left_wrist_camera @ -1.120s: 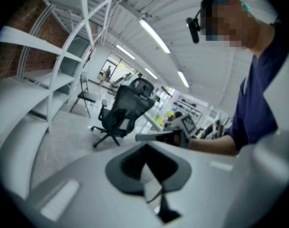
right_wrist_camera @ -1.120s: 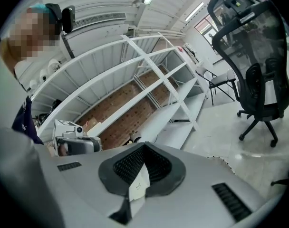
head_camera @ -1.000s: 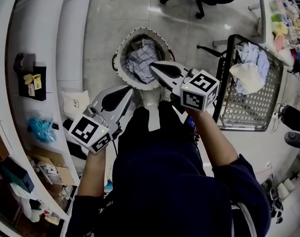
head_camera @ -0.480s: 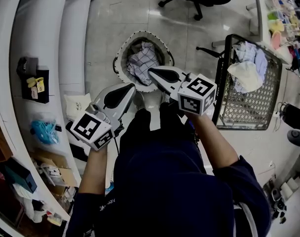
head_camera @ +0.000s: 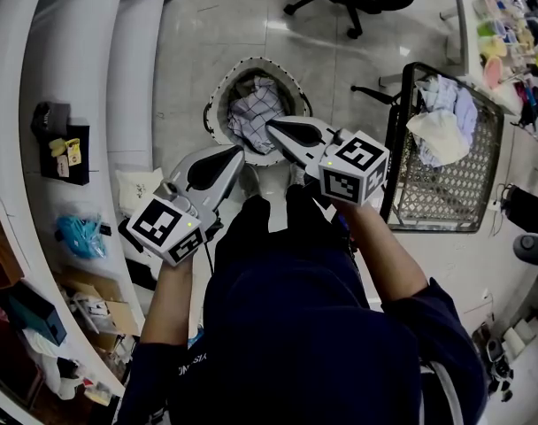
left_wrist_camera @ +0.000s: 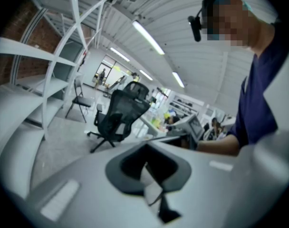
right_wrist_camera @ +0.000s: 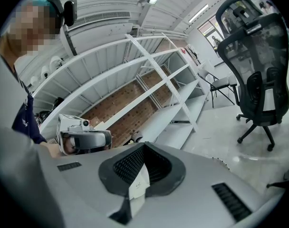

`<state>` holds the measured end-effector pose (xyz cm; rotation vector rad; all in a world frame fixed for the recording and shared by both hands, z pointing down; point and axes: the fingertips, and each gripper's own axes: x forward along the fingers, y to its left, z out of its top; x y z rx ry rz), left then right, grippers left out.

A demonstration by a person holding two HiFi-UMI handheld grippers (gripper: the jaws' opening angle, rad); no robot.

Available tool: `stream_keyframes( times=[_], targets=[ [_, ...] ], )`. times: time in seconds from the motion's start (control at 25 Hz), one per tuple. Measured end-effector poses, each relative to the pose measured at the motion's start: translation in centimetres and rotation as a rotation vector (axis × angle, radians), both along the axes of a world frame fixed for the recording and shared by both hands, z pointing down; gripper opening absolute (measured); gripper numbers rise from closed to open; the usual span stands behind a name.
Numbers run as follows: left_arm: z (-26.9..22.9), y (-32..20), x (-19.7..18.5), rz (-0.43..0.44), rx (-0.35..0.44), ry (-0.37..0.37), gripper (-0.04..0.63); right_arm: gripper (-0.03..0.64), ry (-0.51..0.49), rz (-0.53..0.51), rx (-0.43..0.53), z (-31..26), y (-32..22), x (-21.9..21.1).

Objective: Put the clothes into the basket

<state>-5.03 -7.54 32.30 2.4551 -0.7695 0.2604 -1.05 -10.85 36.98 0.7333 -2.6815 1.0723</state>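
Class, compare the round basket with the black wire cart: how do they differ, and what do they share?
The round basket has a pale, curved rim; the wire cart is black, boxy mesh. The basket holds a checked cloth; the cart holds pale clothes. Both stand on the floor with laundry inside.

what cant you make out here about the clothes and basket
Head view: the right gripper covers part of the basket.
Anything under the checked cloth: buried.
The pile in the cart: overlapping, too small to separate.
Both gripper views: no clothes in sight.
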Motion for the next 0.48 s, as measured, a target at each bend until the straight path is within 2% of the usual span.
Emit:
stream_keyframes(
  times=[0.48],
  targets=[
    [-0.15, 0.64, -0.62, 0.004, 0.003, 0.006, 0.003, 0.008, -0.001, -0.002, -0.004, -0.26, 0.75, -0.97]
  ],
)
